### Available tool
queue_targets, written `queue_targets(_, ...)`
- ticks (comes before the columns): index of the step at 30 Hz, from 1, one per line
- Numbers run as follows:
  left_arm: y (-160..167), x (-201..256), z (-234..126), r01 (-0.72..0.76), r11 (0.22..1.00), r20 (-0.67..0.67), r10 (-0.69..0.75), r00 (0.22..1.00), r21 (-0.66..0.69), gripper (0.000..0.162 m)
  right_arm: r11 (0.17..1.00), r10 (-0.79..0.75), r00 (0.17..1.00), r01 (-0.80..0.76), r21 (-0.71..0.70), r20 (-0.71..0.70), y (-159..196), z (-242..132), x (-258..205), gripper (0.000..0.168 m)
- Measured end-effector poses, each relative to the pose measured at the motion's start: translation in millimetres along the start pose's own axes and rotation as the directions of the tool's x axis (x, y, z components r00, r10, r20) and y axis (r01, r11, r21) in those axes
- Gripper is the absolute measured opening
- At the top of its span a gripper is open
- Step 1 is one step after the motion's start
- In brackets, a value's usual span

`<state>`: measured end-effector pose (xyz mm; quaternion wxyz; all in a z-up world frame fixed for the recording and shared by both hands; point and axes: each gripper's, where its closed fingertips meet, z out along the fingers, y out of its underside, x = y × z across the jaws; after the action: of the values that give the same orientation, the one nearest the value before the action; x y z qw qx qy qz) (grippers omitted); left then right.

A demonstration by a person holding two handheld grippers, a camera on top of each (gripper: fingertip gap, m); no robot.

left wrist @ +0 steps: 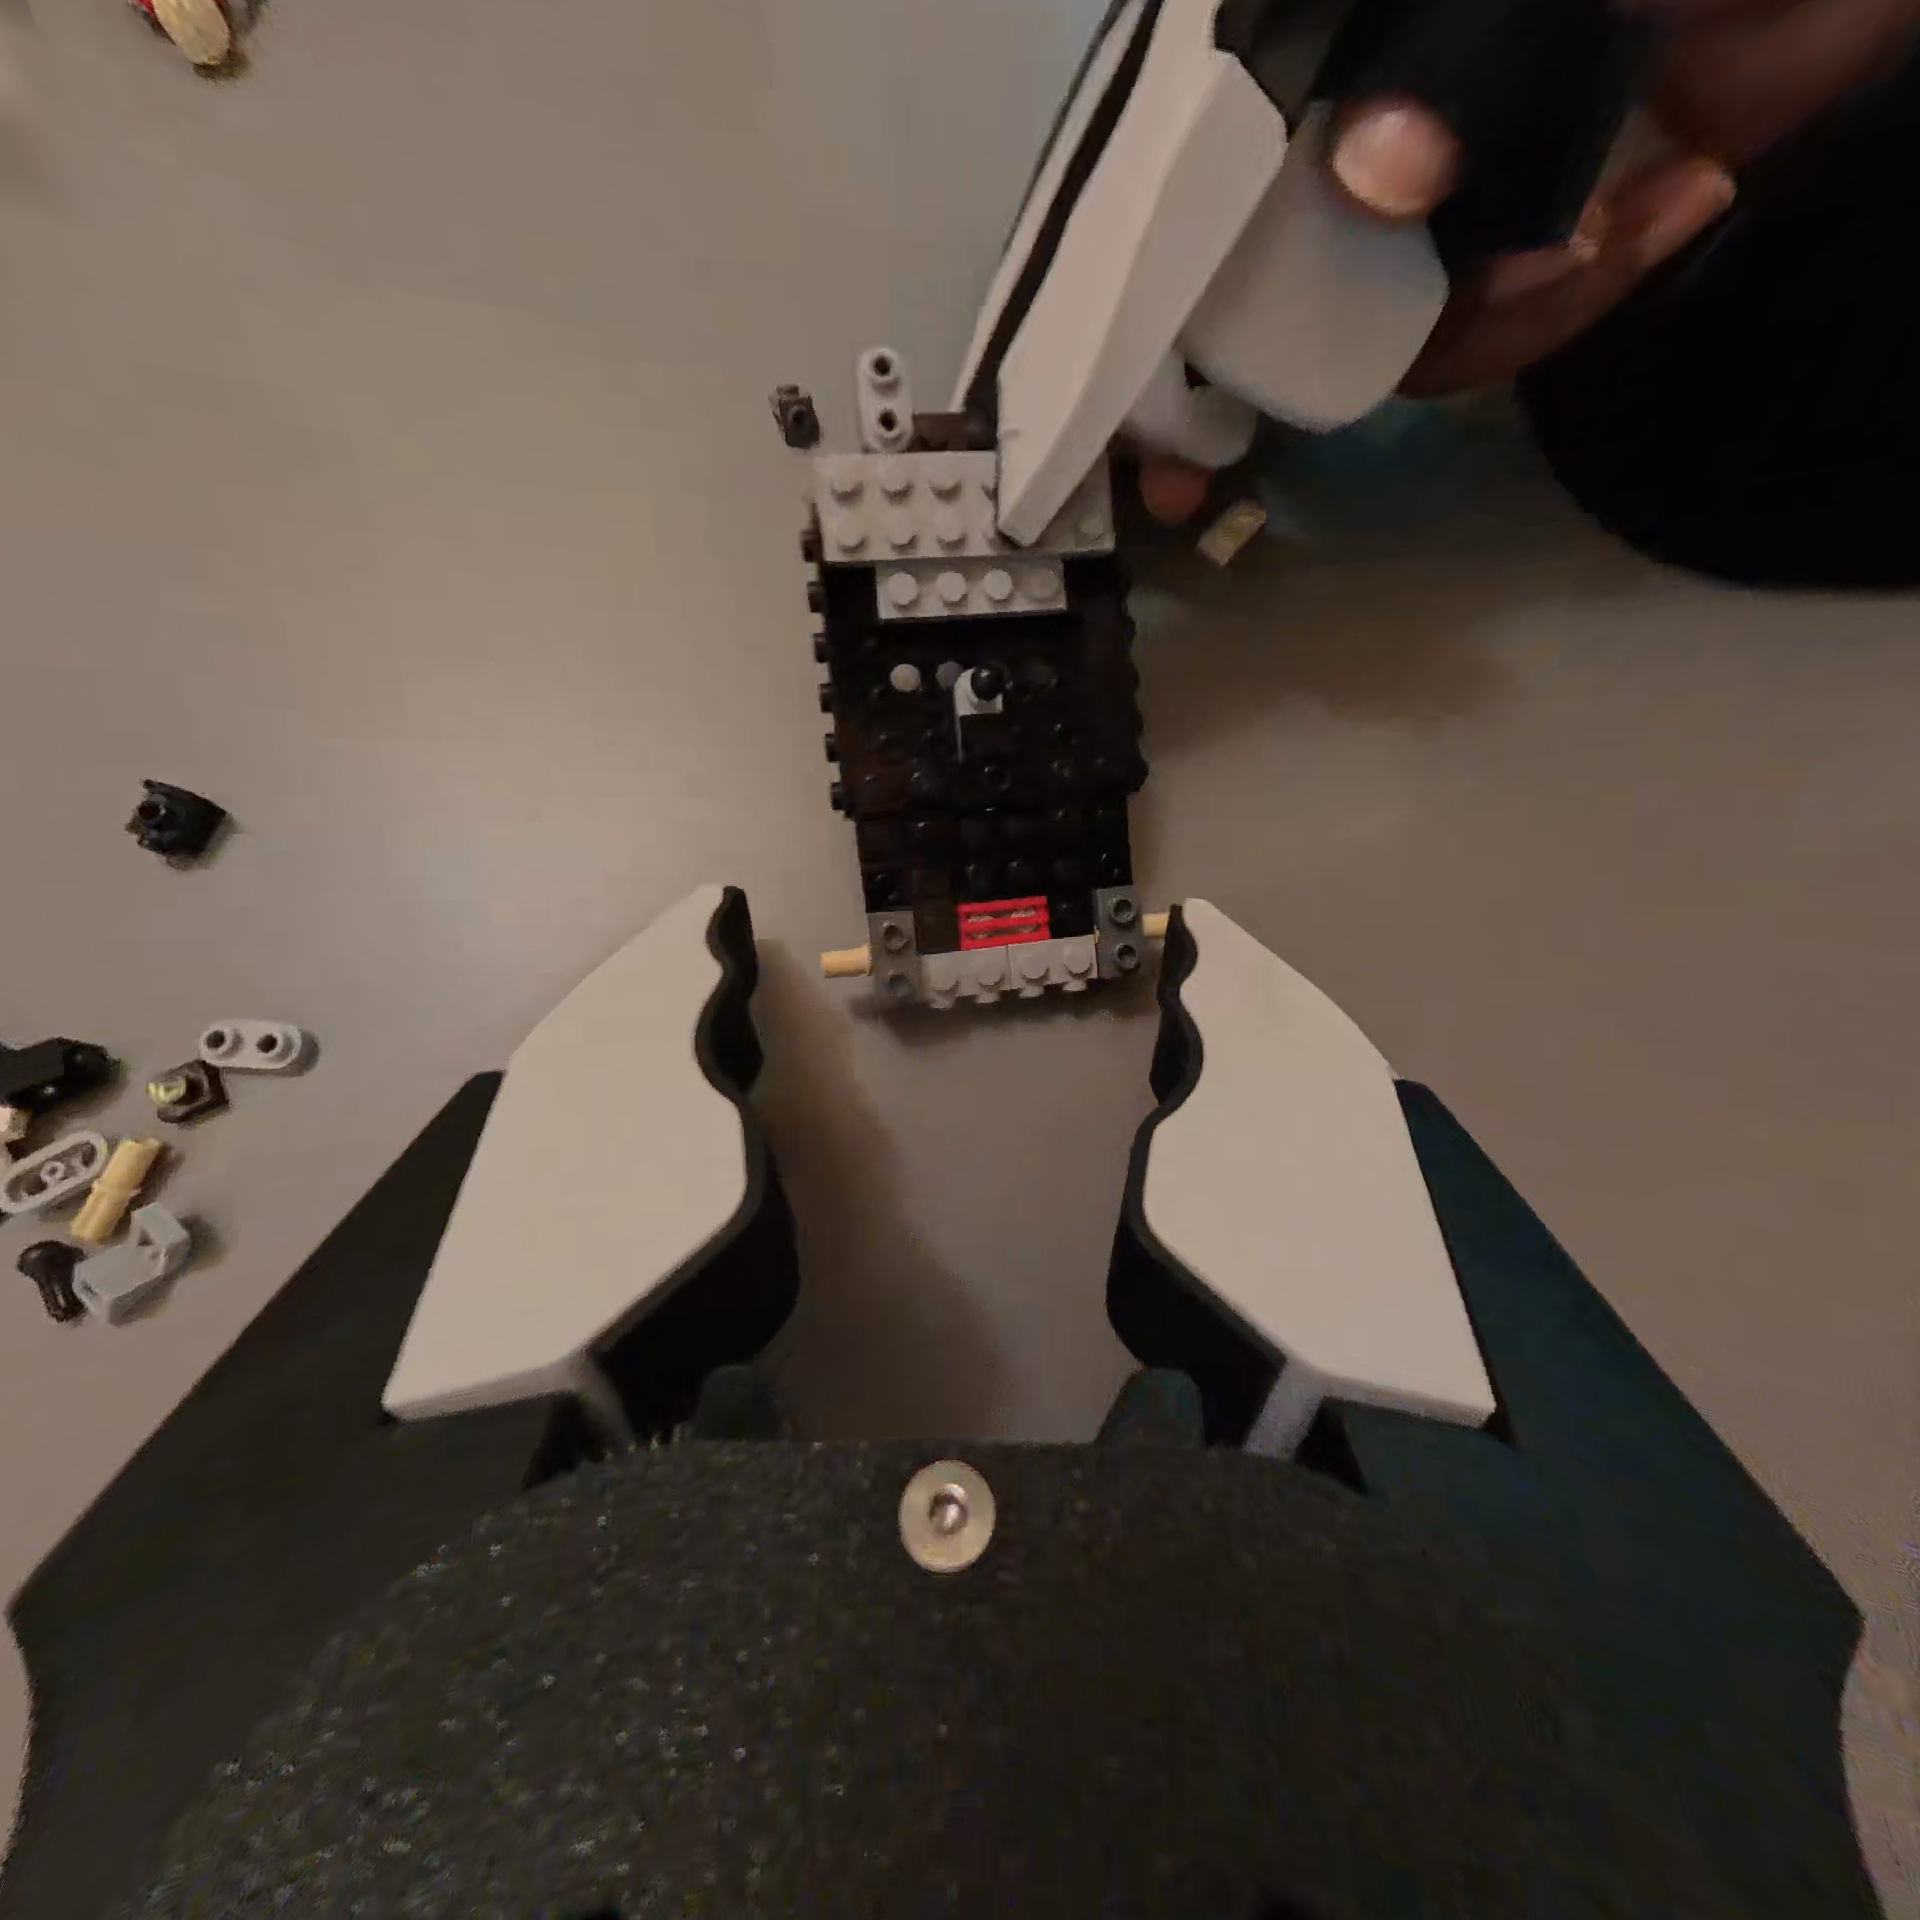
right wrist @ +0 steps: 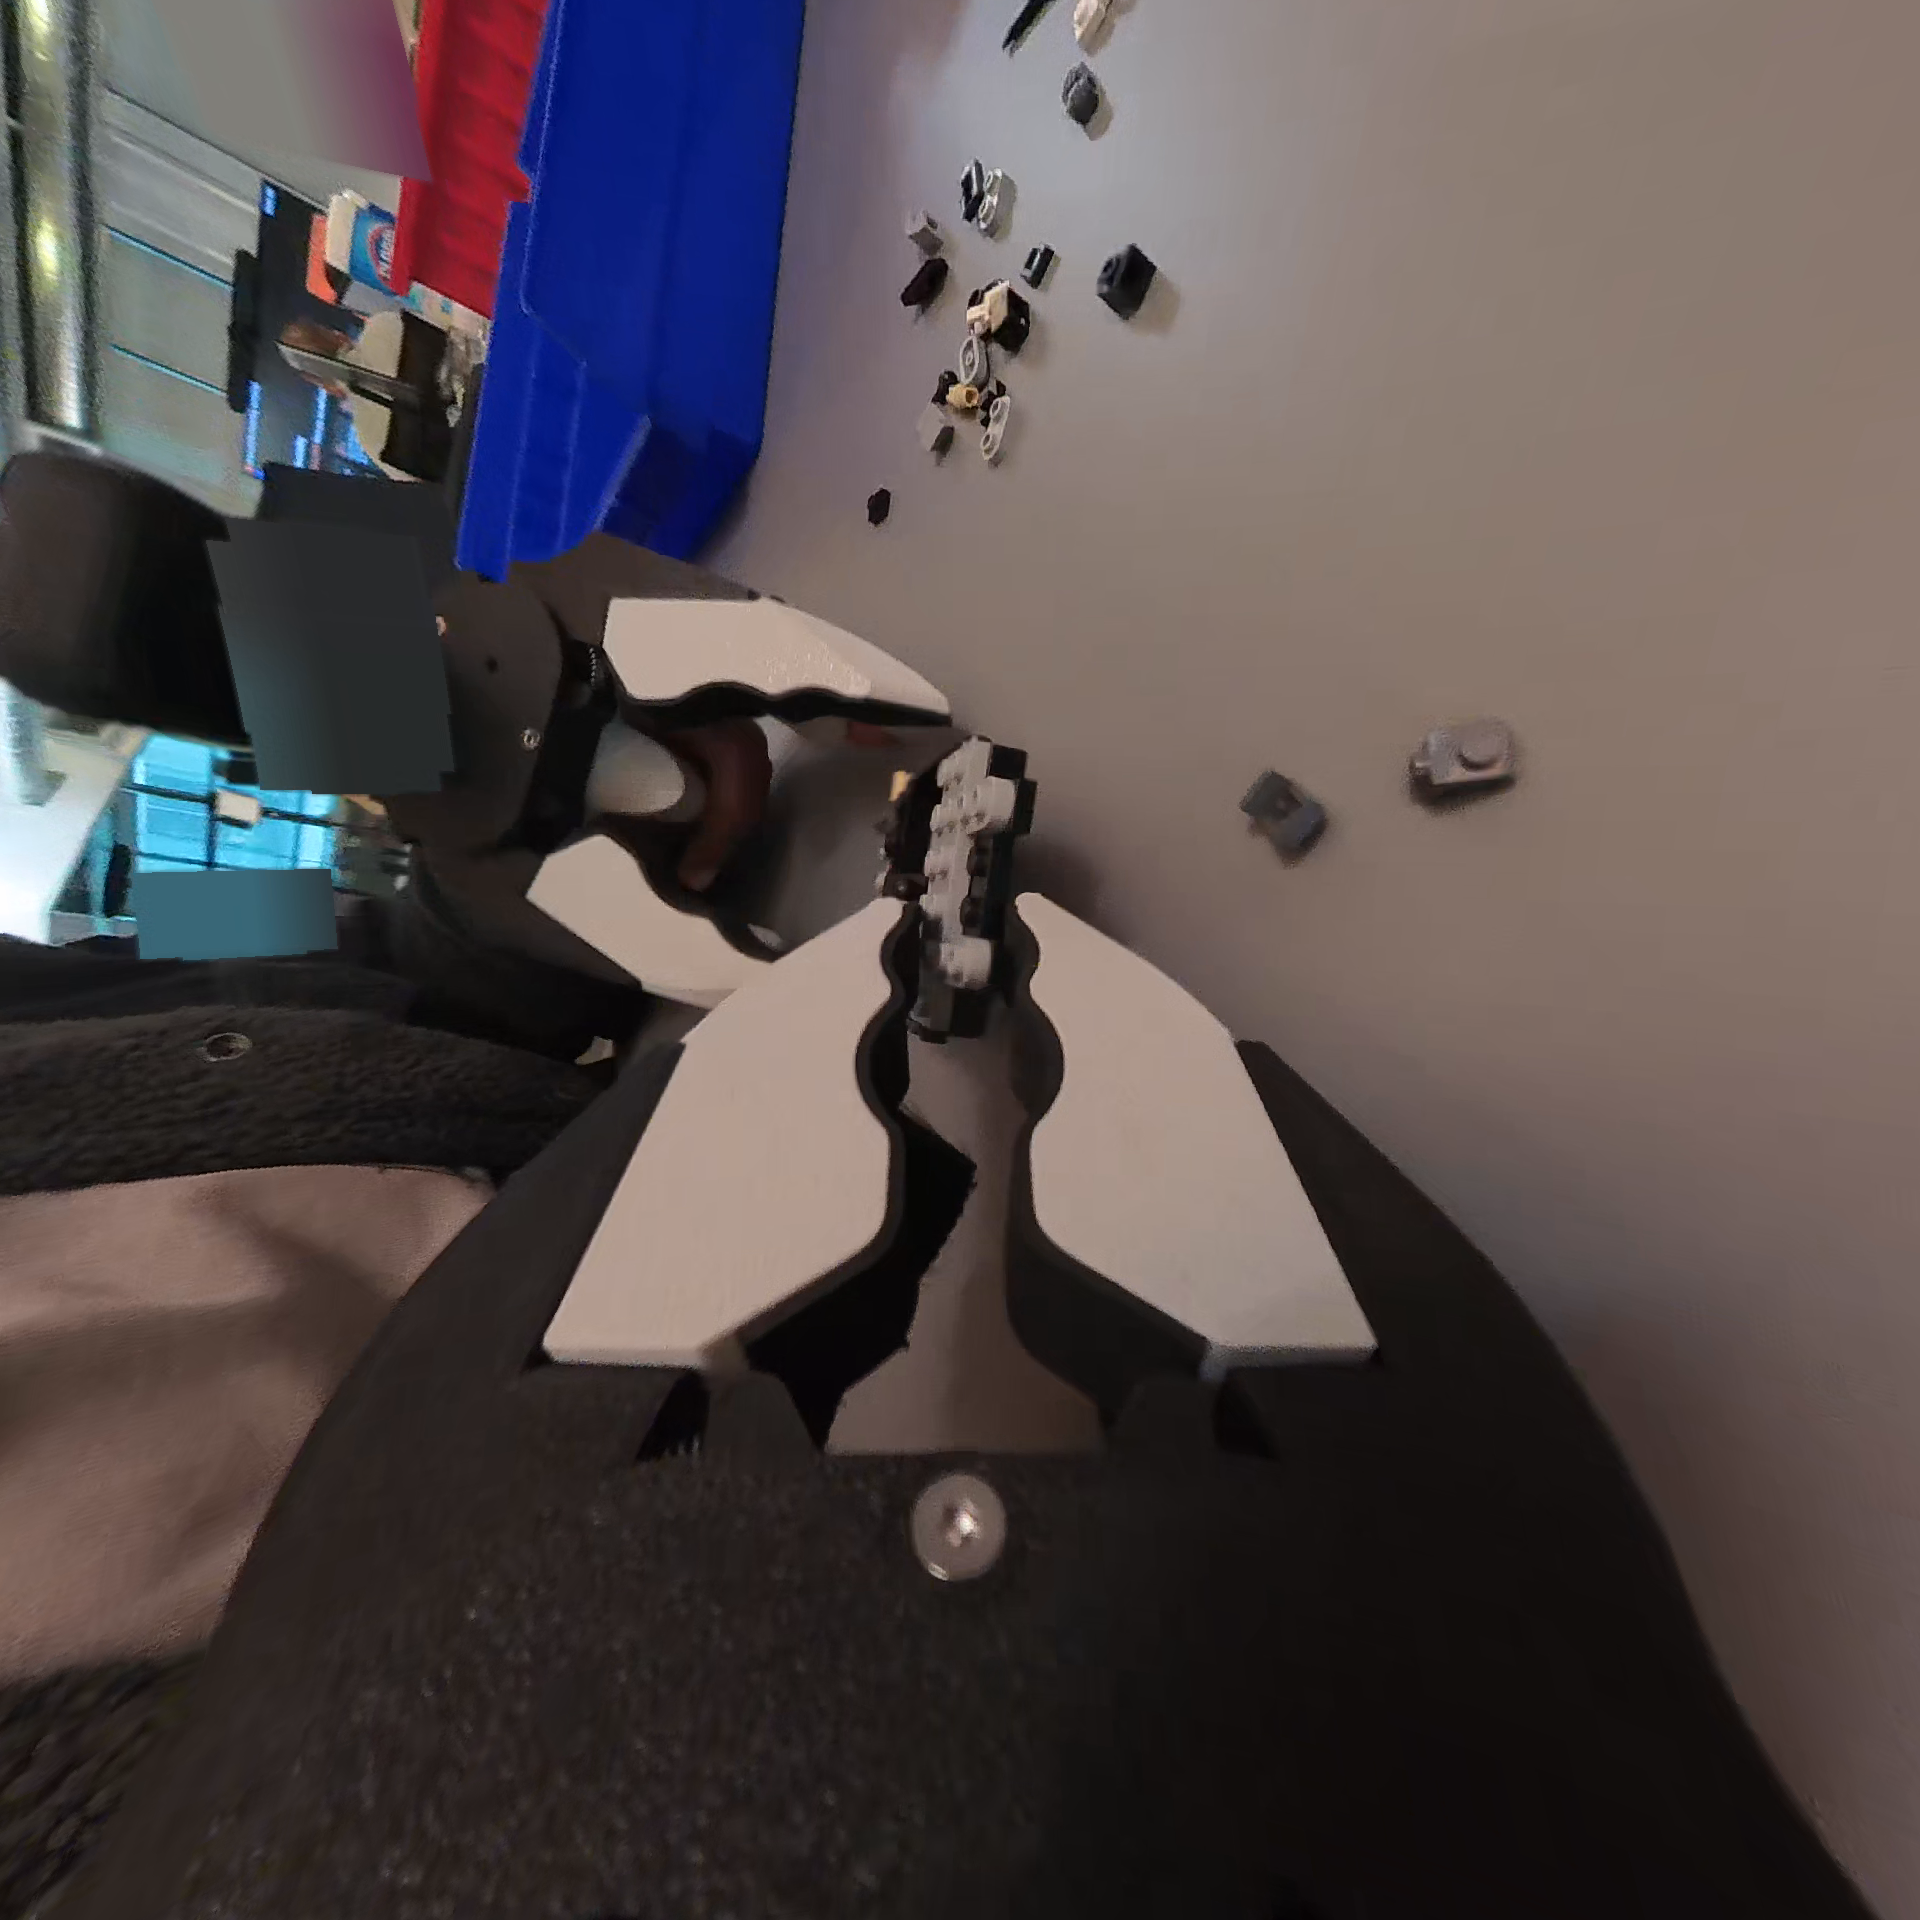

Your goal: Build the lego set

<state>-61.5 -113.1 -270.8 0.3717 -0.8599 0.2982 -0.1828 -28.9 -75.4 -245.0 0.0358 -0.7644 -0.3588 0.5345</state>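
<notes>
The lego model [left wrist: 977, 727] is a long black build with grey plates at its far end and a red grille at its near end. It lies on the grey table [left wrist: 468, 520]. My left gripper [left wrist: 956, 925] is open and empty, with its fingers either side of the model's near end and apart from it. My right gripper [left wrist: 1023, 509] comes in from the upper right, turned on its side. In the right wrist view the right gripper [right wrist: 961, 914] is shut on the model's [right wrist: 966, 831] grey-plated end. The open left gripper [right wrist: 862, 821] shows beyond it.
Several loose pieces [left wrist: 104, 1174] lie at the left, with a black one [left wrist: 177, 821] farther up. Small grey [left wrist: 883, 395] and dark [left wrist: 795, 416] pieces sit past the model. In the right wrist view there are two grey pieces [right wrist: 1465, 764], a scatter of parts [right wrist: 977, 312] and a blue bin [right wrist: 644, 260]. My hands' fingertips stand some 6 centimetres from each other.
</notes>
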Motion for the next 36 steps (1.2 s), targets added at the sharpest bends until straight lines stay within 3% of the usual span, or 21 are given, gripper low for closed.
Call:
queue_targets(3,-2.4,0.9,-1.8,-0.021,1.000,0.011,0.021,1.000,0.010,0.049,0.994,-0.102,0.991,0.104,0.025,-0.088,-5.6,-1.7,5.1,0.017)
queue_targets(10,-0.3,-2.2,-3.0,-0.010,1.000,0.004,0.010,1.000,0.005,0.049,0.909,-0.372,0.869,0.413,0.064,-0.328,-29.2,-22.4,15.6,0.039)
queue_targets(15,-10.2,-4.5,-8.7,0.046,0.996,-0.026,-0.045,0.999,0.071,0.053,0.651,-0.504,0.533,0.751,0.106,-0.680,-128.3,-64.6,10.2,0.034)
queue_targets(19,-24.1,-13.8,-20.1,0.127,0.976,-0.038,-0.122,0.992,0.177,0.052,0.468,-0.419,0.397,0.865,0.181,-0.816,-222.1,-90.6,-13.4,0.023)
queue_targets(23,-27.8,-23.2,-27.2,0.155,0.962,-0.018,-0.155,0.988,0.223,0.039,0.392,-0.294,0.414,0.874,0.286,-0.861,-297.1,-112.5,-20.2,0.006)
queue_targets(26,-31.8,-22.9,-32.3,0.182,0.949,-0.050,-0.175,0.983,0.257,0.030,0.365,-0.217,0.420,0.872,0.326,-0.881,-331.7,-124.9,-17.8,0.000)
queue_targets(30,-35.8,-30.2,-38.9,0.155,0.940,-0.005,-0.161,0.987,0.305,0.015,0.354,-0.163,0.397,0.878,0.322,-0.903,-350.6,-131.5,-6.1,0.000)
queue_targets(36,-34.1,-36.6,-37.5,0.162,0.933,0.014,-0.175,0.984,0.320,0.007,0.345,-0.142,0.395,0.879,0.328,-0.908,-354.3,-136.4,7.8,0.000)
